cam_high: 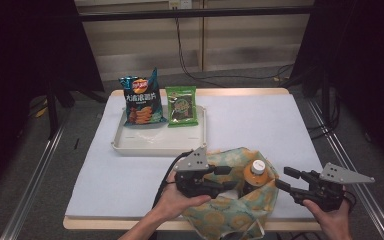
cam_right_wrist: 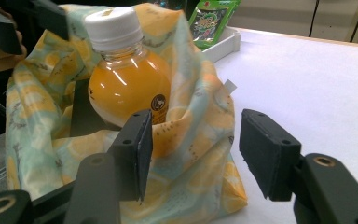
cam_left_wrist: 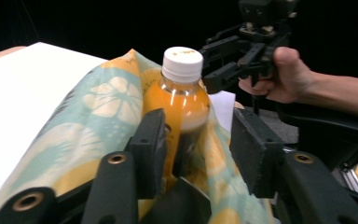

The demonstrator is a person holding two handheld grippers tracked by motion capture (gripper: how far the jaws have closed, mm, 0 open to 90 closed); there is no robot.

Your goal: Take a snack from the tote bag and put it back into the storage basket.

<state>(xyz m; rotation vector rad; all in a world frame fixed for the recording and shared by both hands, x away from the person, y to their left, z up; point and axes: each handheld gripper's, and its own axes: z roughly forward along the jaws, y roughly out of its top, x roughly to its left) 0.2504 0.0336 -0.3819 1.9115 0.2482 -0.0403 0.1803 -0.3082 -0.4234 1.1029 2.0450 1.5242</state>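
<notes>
Near the front edge of the white table (cam_high: 260,120), an orange juice bottle (cam_high: 254,176) with a white cap is seen standing upright inside a floral cloth bag (cam_high: 230,207), its neck and cap rising above the bag's rim. The left claw (cam_high: 228,178) is held at the bag's left side by the left hand (cam_high: 180,200); in the left gripper view its jaws are seen parted, one on each side of the bottle and the fabric around it, but whether the pads press on anything cannot be told. The right claw (cam_high: 285,178) is held by the right hand (cam_high: 332,220) at the right of the bag, its jaws released and apart, with a fold of the bag's cloth lying near the left jaw in the right gripper view. Farther back on the table, a white tray (cam_high: 155,145) is seen carrying a blue chip bag (cam_high: 141,100) and a green snack packet (cam_high: 181,106) side by side.
</notes>
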